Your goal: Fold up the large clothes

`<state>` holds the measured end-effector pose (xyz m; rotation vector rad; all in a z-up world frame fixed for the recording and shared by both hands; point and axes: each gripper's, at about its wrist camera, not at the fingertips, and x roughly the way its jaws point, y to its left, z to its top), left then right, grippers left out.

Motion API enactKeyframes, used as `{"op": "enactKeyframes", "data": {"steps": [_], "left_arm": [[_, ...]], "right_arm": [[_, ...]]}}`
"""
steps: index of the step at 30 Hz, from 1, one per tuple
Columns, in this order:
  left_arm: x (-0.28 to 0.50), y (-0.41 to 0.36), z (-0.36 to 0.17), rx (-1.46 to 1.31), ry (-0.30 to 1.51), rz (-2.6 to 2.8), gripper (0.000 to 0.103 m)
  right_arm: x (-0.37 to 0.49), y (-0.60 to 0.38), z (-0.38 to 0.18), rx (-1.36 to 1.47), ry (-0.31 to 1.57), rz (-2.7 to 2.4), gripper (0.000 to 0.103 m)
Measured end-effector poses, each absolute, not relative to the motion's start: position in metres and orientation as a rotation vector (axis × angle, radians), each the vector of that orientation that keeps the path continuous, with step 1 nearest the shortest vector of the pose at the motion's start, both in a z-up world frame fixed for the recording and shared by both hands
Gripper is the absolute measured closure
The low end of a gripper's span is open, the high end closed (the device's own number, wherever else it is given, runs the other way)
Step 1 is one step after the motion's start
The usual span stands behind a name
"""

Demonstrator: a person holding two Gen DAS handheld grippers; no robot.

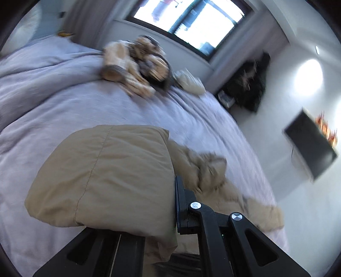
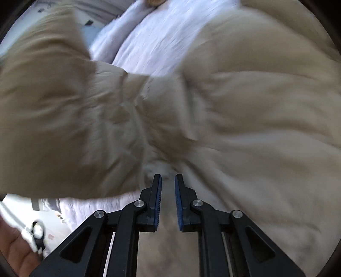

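Note:
A beige padded jacket [image 1: 106, 170] hangs over my left gripper [image 1: 170, 183], which is shut on a fold of it above the bed. The fabric hides the left finger, and only the right finger [image 1: 181, 204] shows. More of the jacket trails down to the right, blurred. In the right wrist view the jacket [image 2: 234, 127] fills most of the picture, puffy and creased. My right gripper [image 2: 168, 181] has its jaws nearly together with a thin fold of the beige fabric pinched between the blue pads.
The lilac bed cover [image 1: 64, 95] spreads under everything and shows again as the bed cover [image 2: 153, 38]. A heap of tan and dark clothes [image 1: 136, 64] lies at the far side under a window [image 1: 185, 19]. A black screen [image 1: 311, 147] hangs on the right wall. A hand [image 2: 19, 249] sits at lower left.

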<state>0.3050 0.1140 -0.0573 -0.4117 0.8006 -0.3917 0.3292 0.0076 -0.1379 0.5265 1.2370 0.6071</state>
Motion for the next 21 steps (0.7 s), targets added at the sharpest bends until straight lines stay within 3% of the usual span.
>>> {"op": "enactKeyframes", "data": {"steps": [10,11,12,13,14,15,21], "left_arm": [[0.29,-0.1,-0.139,0.291,0.956,-0.31,0.095],[0.287,-0.109,-0.144,0.335,0.958,-0.305,0.09],[0.283,-0.115,-0.147,0.36,0.958,-0.322,0.065],[0.278,-0.117,-0.148,0.362,0.951,-0.341,0.028],[0.272,-0.12,-0.146,0.361,0.931,-0.351,0.015],[0.265,-0.122,-0.141,0.365,0.899,-0.354,0.008],[0.243,-0.082,-0.107,0.267,0.864,-0.351,0.008]], "right_arm": [[0.254,-0.213,-0.13,0.496,1.157,0.206,0.089],[0.251,-0.224,-0.131,0.502,1.157,0.188,0.089],[0.246,-0.24,-0.134,0.515,1.156,0.161,0.089],[0.243,-0.25,-0.137,0.522,1.154,0.147,0.089],[0.242,-0.258,-0.141,0.532,1.152,0.132,0.089],[0.241,-0.267,-0.143,0.541,1.15,0.126,0.089],[0.23,-0.282,-0.143,0.55,1.132,0.122,0.086]]}}
